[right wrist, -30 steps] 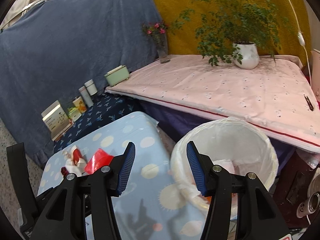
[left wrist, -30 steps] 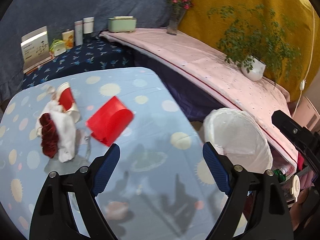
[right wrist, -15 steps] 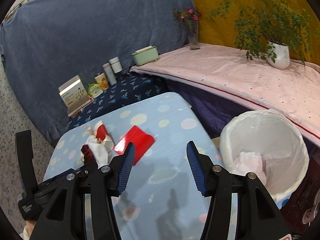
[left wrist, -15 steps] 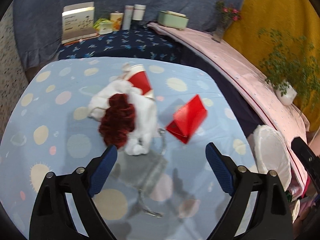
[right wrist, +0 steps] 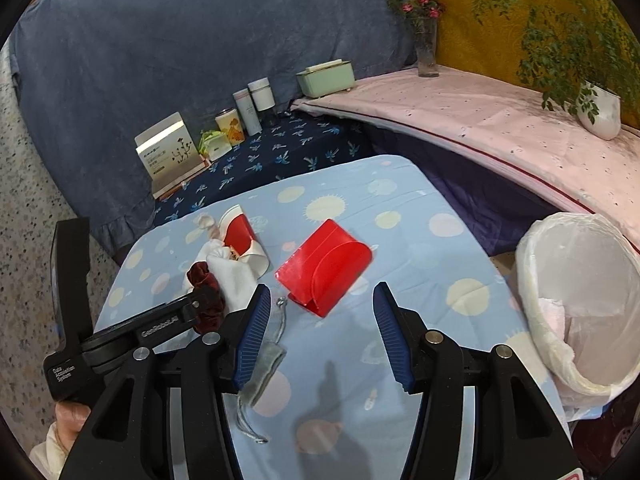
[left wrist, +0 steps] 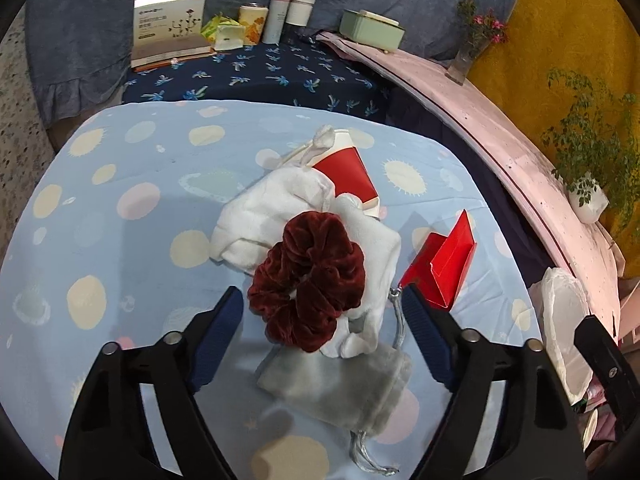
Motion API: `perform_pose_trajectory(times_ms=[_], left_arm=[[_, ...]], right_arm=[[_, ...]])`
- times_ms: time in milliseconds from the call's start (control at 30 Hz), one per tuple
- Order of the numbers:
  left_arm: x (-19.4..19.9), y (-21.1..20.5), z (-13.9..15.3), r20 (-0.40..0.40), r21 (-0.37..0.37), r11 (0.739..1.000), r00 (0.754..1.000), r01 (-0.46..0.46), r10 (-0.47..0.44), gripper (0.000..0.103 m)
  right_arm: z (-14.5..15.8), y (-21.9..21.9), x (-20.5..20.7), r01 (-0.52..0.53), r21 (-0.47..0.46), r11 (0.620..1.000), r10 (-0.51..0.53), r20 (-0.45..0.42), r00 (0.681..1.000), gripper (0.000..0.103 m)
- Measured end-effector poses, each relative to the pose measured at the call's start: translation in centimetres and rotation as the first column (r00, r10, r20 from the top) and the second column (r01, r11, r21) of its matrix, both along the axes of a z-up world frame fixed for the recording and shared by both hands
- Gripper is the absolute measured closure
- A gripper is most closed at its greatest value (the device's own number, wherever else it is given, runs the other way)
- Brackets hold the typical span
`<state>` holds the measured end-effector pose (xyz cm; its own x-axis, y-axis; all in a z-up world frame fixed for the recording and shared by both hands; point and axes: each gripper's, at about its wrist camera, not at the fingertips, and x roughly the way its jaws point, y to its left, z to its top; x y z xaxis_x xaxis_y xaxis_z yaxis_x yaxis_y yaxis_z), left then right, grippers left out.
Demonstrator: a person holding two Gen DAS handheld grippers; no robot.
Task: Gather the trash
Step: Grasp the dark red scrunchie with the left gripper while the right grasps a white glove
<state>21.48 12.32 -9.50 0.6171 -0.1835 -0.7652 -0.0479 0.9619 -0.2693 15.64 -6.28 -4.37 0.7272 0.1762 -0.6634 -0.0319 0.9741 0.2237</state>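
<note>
On the light blue spotted table (left wrist: 132, 200) lies a pile: a dark red velvet scrunchie (left wrist: 310, 280) on white cloth (left wrist: 276, 208), a red and white paper cup (left wrist: 348, 174) on its side behind, a grey drawstring pouch (left wrist: 340, 384) in front. A red folded box (left wrist: 444, 260) lies to the right. My left gripper (left wrist: 322, 312) is open, its fingers on either side of the scrunchie. My right gripper (right wrist: 320, 320) is open and empty, just short of the red box (right wrist: 326, 266). A white-lined trash bin (right wrist: 580, 300) stands at the table's right.
A dark blue patterned shelf (right wrist: 280, 148) behind the table holds a card box (right wrist: 168, 148), tins and bottles (right wrist: 256, 104). A pink-covered ledge (right wrist: 480, 112) carries a green box (right wrist: 326, 76), a flower vase (right wrist: 426, 48) and a potted plant (right wrist: 596, 108).
My left gripper has swung left from the red box and bin side and closed in over the scrunchie pile. My right gripper has turned from the bin toward the table and the red box.
</note>
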Motion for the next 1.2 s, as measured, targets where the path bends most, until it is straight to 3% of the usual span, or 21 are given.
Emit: perform_pose_trajectory(times_ms=[100, 233, 467, 900, 1100, 1167, 1200], left_arm=[[0.8, -0.1, -0.5, -0.009, -0.009, 1.0, 1.0, 0.021, -0.021, 0.04], [1.3, 0.3, -1.1, -0.028, -0.046, 0.997, 0.998, 0.057, -0.058, 0.083], [-0.6, 2.8, 0.3, 0.022, -0.086, 0.996, 1.0, 0.01, -0.008, 0.088], [-1.9, 6.9, 1.2, 0.039, -0.056, 0.996, 0.996, -0.073, 0.075, 0.088], [-1.8, 7.1, 0.8, 0.033, -0.053, 0.996, 0.997, -0.073, 0.075, 0.088], [-1.8, 7.1, 0.8, 0.033, -0.049, 0.996, 0.997, -0.071, 0.073, 0.088], [-1.9, 7.0, 0.9, 0.034, -0.047, 0.996, 0.997, -0.07, 0.071, 0.088]], right_arm=[[-0.5, 1.1, 0.7, -0.015, -0.006, 1.0, 0.015, -0.01, 1.0, 0.051], [-0.9, 2.3, 1.5, -0.035, -0.012, 0.999, 0.035, -0.023, 0.999, 0.051], [-1.7, 5.0, 3.0, -0.096, -0.015, 0.995, 0.095, -0.046, 0.994, 0.051], [-5.7, 10.2, 7.0, -0.188, -0.03, 0.982, 0.183, -0.118, 0.976, 0.055], [-7.3, 11.4, 8.5, -0.209, -0.031, 0.978, 0.201, -0.162, 0.966, 0.073], [-7.5, 11.5, 8.6, -0.215, -0.033, 0.976, 0.207, -0.172, 0.963, 0.091], [-7.5, 11.5, 8.6, -0.219, -0.03, 0.975, 0.211, -0.172, 0.962, 0.092]])
